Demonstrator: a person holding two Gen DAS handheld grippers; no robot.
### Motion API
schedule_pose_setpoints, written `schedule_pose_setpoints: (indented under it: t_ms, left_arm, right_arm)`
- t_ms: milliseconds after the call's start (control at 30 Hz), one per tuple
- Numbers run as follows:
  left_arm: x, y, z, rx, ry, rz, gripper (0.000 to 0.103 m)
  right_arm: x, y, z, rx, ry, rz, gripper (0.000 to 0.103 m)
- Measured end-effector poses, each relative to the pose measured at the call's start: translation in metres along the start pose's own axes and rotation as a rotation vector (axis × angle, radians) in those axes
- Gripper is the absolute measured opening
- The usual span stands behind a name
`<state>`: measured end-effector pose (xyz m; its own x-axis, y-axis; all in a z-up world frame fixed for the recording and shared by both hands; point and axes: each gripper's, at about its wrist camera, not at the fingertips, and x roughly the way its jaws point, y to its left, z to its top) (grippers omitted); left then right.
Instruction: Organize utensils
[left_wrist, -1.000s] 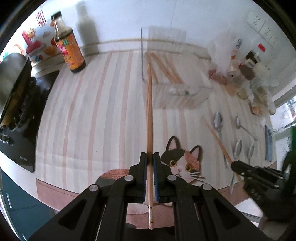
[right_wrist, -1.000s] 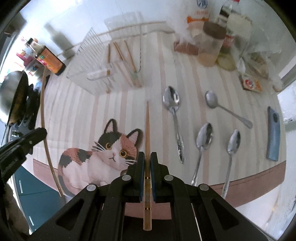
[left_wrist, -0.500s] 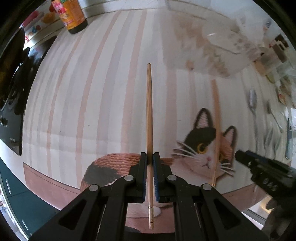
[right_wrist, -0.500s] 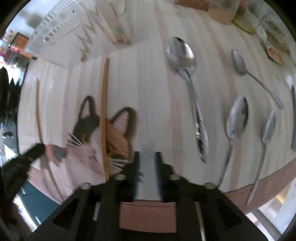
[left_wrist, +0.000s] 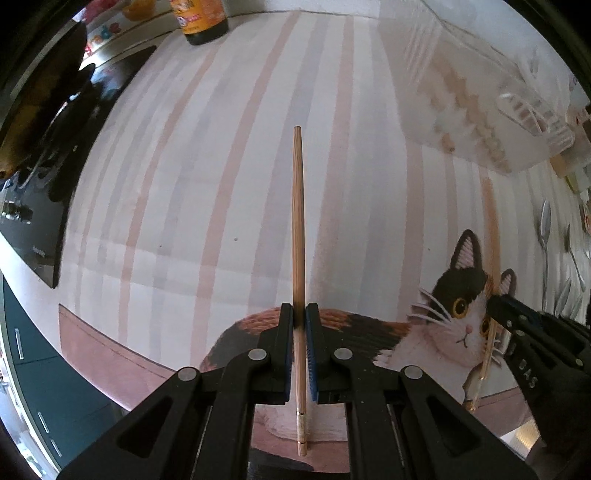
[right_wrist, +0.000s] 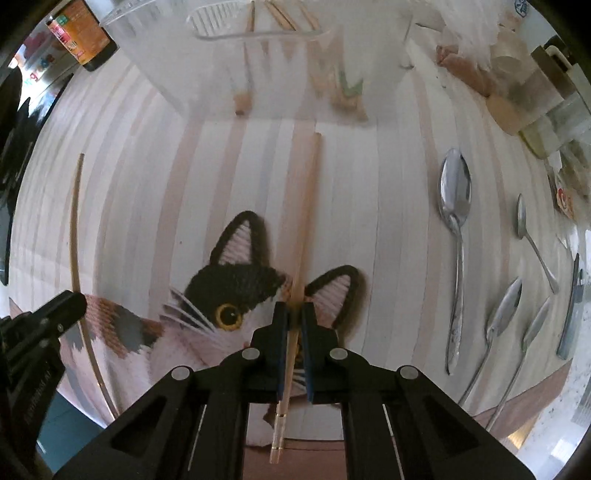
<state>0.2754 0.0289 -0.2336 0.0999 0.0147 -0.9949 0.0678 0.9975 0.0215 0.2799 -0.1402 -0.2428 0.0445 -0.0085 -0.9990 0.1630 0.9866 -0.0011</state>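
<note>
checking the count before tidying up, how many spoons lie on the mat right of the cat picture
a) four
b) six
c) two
a: the right wrist view shows four spoons lying on the mat to the right of the cat picture, one large and three smaller.

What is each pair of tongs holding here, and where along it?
Left tongs grip a wooden chopstick near its butt end. Right tongs are shut on a second chopstick, also near its butt end.

Spoons right of chopstick; rack behind; all on mat.
</note>
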Motion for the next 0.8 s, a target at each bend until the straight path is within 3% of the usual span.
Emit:
schedule_pose_setpoints:
  t_ms: [33,200,400,633,800]
  left_arm:
    - [-0.004,0.006,-0.001,-0.008,0.003,0.027,0.004]
    - [-0.04,0.012,-0.004,-0.03,-0.047,0.007,0.004]
    - [-0.109,0.003,0.013,-0.006,-0.169,-0.058,0.004]
    - [-0.168,-0.042,0.097,0.059,-0.241,-0.306,0.004]
    - [-0.157,-0.065,0.175,0.076,-0.176,-0.34,0.004]
  right_arm:
    - [0.0,0.0,-0.003,0.009,0.002,0.005,0.007]
    - [-0.029,-0.026,-0.015,0.028,-0.049,0.05,0.007]
    - [-0.094,-0.064,-0.02,0.059,-0.158,0.117,0.007]
    - [-0.157,-0.08,0.018,0.085,-0.269,0.257,0.007]
    - [-0.159,-0.078,0.101,0.083,-0.262,0.334,0.007]
